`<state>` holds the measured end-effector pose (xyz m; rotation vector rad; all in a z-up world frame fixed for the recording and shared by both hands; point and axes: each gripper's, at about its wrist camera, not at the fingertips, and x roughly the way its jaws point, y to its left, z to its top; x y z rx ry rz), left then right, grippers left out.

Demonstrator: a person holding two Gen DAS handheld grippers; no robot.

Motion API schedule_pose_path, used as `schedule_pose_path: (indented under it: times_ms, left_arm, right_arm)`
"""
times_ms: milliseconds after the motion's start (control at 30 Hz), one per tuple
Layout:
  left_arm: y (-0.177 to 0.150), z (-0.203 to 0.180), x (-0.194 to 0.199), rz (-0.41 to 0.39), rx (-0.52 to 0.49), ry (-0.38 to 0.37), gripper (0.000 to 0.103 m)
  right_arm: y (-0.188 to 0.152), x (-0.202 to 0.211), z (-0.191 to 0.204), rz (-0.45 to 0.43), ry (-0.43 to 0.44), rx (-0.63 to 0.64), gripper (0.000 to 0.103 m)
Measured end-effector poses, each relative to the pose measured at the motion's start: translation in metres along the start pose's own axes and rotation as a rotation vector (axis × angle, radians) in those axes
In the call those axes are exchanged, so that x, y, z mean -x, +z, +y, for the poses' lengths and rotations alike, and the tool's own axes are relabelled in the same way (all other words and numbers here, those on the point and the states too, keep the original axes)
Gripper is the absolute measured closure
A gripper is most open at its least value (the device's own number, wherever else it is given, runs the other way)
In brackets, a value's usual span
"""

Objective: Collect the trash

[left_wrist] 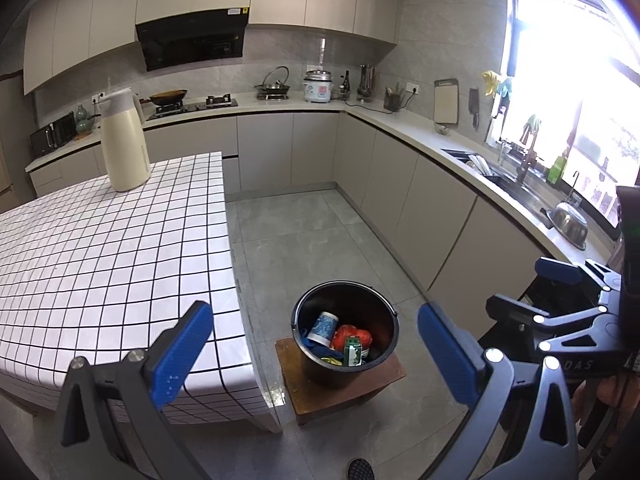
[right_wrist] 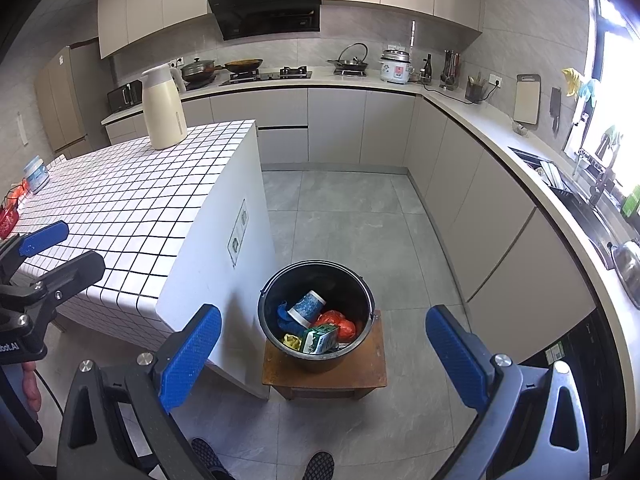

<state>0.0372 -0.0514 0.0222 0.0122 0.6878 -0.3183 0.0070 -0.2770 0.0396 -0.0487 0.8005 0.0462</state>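
Note:
A black bucket (left_wrist: 340, 376) (right_wrist: 320, 364) stands on a low wooden stool (left_wrist: 304, 392) (right_wrist: 376, 372) beside the table's end. Inside it lie a blue-and-white cup (left_wrist: 324, 328) (right_wrist: 306, 306), an orange bag (left_wrist: 352, 333) (right_wrist: 340, 322) and a green carton (left_wrist: 353, 351) (right_wrist: 318, 338). My left gripper (left_wrist: 314, 310) (right_wrist: 70, 250) is open and empty, over the table's corner. My right gripper (right_wrist: 323, 314) (left_wrist: 532, 288) hangs open and empty above the bucket. At the table's far left sit a blue-labelled jar (right_wrist: 36, 174) and a red item (right_wrist: 8, 216).
A cream thermos jug (left_wrist: 124, 144) (right_wrist: 162, 108) stands at the far end of the checked table (left_wrist: 100, 248) (right_wrist: 132, 200). Cabinets and a counter with a sink (right_wrist: 576, 196) run along the right. Grey floor lies open beyond the stool. The person's slippers (right_wrist: 320, 466) are below.

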Motion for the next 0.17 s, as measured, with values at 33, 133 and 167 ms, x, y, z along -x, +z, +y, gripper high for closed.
schedule_pose_path:
  times_ms: [33, 133, 167]
  left_arm:
    - [-0.0002, 0.0003, -0.0001, -0.002, 0.003, -0.005, 0.0]
    - [-0.0011, -0.0004, -0.0014, 0.001, 0.006, -0.015, 0.0]
    - [-0.0012, -0.0009, -0.0025, 0.006, 0.007, -0.011, 0.0]
  right_arm:
    - [0.0003, -0.0003, 0.0, 0.0, 0.0, 0.0, 0.0]
    - [0.0004, -0.001, 0.0001, 0.001, -0.001, 0.0, 0.0]
    - [0.0003, -0.0008, 0.0001, 0.001, -0.001, 0.0, 0.0]
